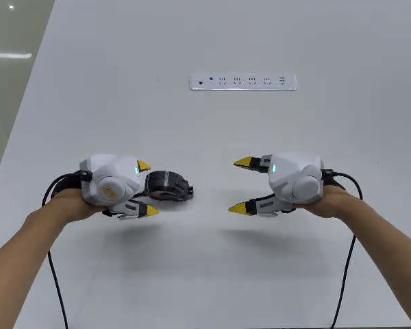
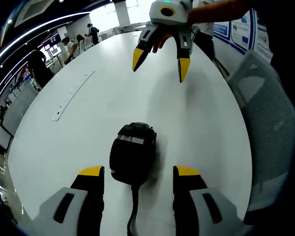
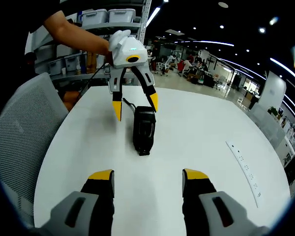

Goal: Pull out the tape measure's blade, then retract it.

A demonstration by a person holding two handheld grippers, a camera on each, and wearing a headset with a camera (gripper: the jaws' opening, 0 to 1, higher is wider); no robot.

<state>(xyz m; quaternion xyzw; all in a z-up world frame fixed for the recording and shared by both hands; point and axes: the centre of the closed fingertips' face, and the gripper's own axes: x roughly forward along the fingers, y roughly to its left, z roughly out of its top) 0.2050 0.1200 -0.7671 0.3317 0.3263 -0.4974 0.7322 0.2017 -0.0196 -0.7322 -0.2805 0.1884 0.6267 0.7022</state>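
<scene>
The tape measure is pictured lying on the white table, its rear end flanked by the spread jaws of the left gripper, which are not closed on it. The right gripper, also spread and empty, is held near, facing it. The case is judged not yet grasped: it must be clamped, then the blade tip pinched. A power strip is set well apart, and no obstacle is seen.
</scene>
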